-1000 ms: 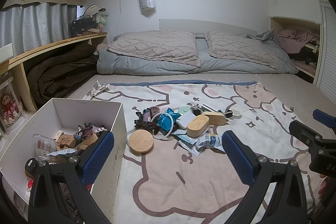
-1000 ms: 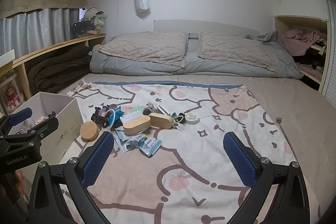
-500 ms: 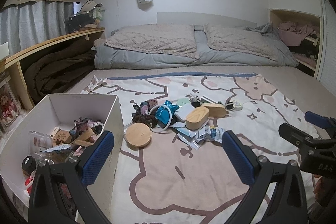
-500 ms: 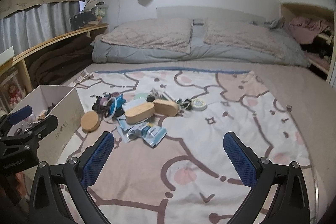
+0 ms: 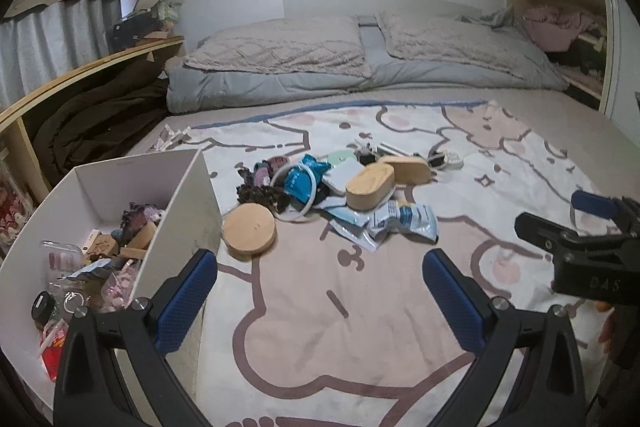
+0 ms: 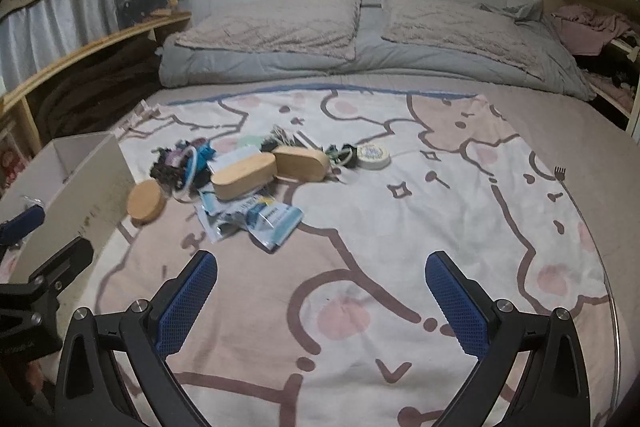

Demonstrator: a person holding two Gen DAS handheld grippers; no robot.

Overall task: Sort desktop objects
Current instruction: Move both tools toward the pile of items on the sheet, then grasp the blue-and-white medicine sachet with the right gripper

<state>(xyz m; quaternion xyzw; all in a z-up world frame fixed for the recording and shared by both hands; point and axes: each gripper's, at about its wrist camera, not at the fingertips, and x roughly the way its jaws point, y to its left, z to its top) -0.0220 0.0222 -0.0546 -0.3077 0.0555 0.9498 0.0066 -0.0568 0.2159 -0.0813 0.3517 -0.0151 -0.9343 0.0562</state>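
Observation:
A heap of small objects lies on a cartoon-print blanket: a round wooden lid (image 5: 249, 231) (image 6: 146, 202), two oval wooden boxes (image 5: 370, 185) (image 6: 244, 175), a white ring (image 5: 301, 193), blue-and-white packets (image 5: 396, 221) (image 6: 272, 221), dark hair ties (image 5: 260, 193) and a round tin (image 6: 373, 156). A white box (image 5: 180, 203) (image 6: 86, 183) at the left holds several small items. My left gripper (image 5: 320, 295) is open and empty, beside the box and short of the heap. My right gripper (image 6: 322, 295) is open and empty, in front of the heap.
Pillows and a grey duvet (image 5: 360, 67) lie at the far end of the bed. A wooden shelf (image 5: 80, 75) runs along the left. An open cupboard with clothes (image 6: 592, 31) is at the right. A small comb (image 6: 559, 171) lies at the blanket's right edge.
Both grippers have moved forward and tilted down toward the heap, which now looks larger and closer. Both stay open and empty.

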